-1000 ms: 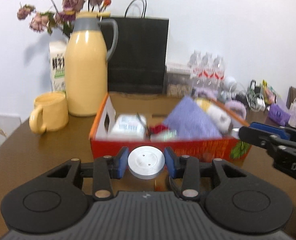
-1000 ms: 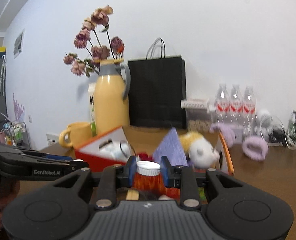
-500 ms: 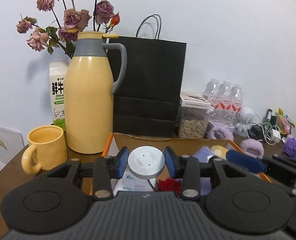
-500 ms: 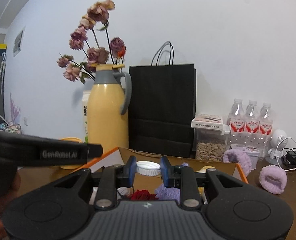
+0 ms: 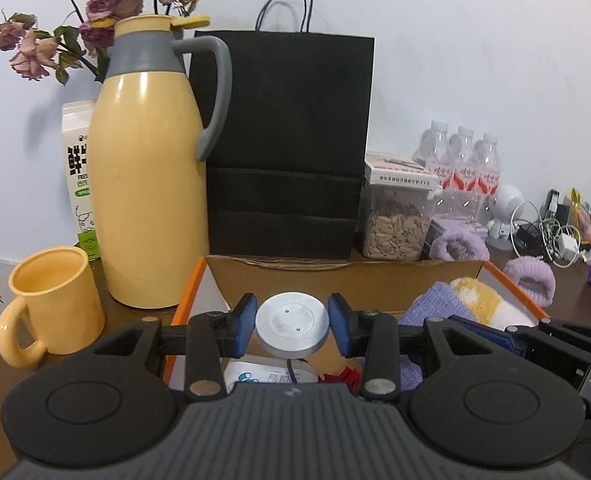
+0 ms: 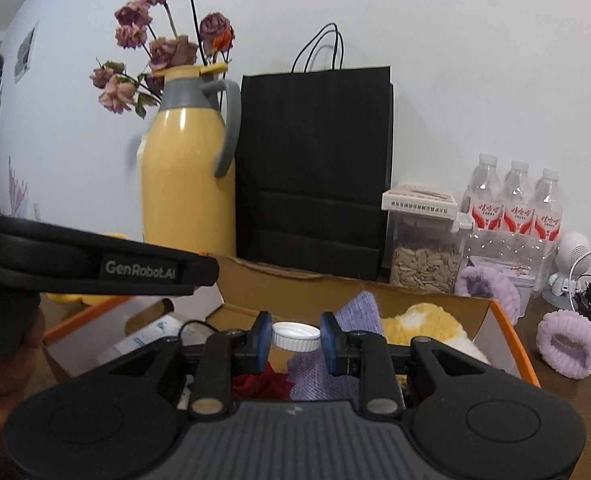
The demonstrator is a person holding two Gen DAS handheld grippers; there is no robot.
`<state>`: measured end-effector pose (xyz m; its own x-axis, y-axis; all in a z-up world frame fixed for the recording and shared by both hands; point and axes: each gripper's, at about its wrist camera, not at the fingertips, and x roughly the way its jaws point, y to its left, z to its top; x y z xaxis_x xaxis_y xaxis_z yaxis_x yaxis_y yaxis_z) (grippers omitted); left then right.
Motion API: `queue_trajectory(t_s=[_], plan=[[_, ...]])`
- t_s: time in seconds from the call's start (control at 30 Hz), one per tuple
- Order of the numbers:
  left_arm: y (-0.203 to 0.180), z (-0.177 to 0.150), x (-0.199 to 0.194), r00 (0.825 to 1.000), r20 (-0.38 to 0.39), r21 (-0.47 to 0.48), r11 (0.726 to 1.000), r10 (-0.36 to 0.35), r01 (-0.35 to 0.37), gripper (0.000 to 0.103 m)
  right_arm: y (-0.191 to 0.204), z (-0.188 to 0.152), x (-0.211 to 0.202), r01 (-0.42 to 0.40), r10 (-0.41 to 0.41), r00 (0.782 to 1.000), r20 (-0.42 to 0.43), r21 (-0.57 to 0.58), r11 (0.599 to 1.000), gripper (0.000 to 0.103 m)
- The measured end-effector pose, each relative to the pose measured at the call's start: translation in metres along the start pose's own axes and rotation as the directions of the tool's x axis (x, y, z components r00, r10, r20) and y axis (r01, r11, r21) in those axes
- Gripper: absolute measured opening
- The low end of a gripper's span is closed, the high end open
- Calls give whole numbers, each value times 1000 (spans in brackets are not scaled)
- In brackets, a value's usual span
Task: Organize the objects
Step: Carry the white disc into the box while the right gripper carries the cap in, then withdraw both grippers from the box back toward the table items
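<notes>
My left gripper (image 5: 292, 327) is shut on a round silver metal disc (image 5: 291, 318), held flat between the blue pads above the open cardboard box (image 5: 335, 276). My right gripper (image 6: 296, 339) is shut on a white-capped bottle (image 6: 295, 333); only the ribbed cap shows, the body is hidden below the fingers. Both hang over the orange-rimmed box (image 6: 511, 336). It holds a purple cloth (image 6: 359, 312), a yellow-and-white plush (image 6: 419, 324), something red (image 6: 261, 384) and a white packet (image 5: 267, 374). In the left wrist view the right gripper's side (image 5: 535, 340) shows at the right.
Behind the box stand a yellow thermos jug (image 5: 147, 184), a black paper bag (image 5: 287, 140), a seed jar (image 5: 395, 220) and water bottles (image 5: 463, 168). A yellow mug (image 5: 51, 300) is left of the box. Purple fuzzy bands (image 6: 567, 344) and cables lie to the right.
Both grippers moved forward over the box toward the wall, each keeping its grip. The jug and bag now loom larger, and the box's front wall has dropped out of sight below.
</notes>
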<state>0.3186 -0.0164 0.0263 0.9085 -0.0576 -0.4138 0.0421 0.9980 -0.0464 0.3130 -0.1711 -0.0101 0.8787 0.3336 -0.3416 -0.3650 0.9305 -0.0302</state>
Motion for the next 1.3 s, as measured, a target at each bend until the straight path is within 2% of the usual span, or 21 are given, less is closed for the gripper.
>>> queue_trajectory(t_s=[0.1,0.13,0.2,0.23,0.27,0.3,0.33,0.37,0.43,0.77,1.13,1.3], plan=[[0,-1,3,1000,-11,5,1000,-3,3,40,-2,-1,1,6,-6,1000,-13,8,1000,25],[0,-2,4,1000,-11,6,1000,-5,5,44,-3,-1,1,6,-6,1000,-21,10,1000,26],[1,-2,3,1000,-14,11,1000,-9,9,65,-3,-3,1,3,-3,999,-32,13,1000,27],[0,-2,2,1000,-7,9,1000,-6,6,86,-3,-4,1,3,-2,999,-37,15,1000,36],[0,-2,1,1000,5,8,1000,-3,3,103,-3,-5,0,5,-5,999,-40,19,1000,55],[0,-2,-2,1000,23,8,1000,1,-1,103,-4,-5,-1,9,-9,999,-36,23,1000,65],[0,-2,-3,999,33,6,1000,2,-2,103,-3,-5,-3,13,-13,1000,-27,25,1000,83],[0,-2,-4,999,37,4,1000,-1,1,103,-3,-5,-5,14,-14,1000,-17,26,1000,93],[1,-2,-5,999,38,-7,1000,1,0,103,-3,-4,-8,14,-14,1000,0,31,999,99],[2,-4,-12,999,49,-19,1000,10,-9,103,-1,-1,-17,27,-28,999,15,34,999,103],[12,-14,-56,989,150,-26,1000,-3,7,103,0,-7,-60,43,-43,998,55,-3,999,103],[15,-26,-70,989,148,-21,1000,-3,6,103,-2,-15,-80,63,-62,996,61,-15,998,103]])
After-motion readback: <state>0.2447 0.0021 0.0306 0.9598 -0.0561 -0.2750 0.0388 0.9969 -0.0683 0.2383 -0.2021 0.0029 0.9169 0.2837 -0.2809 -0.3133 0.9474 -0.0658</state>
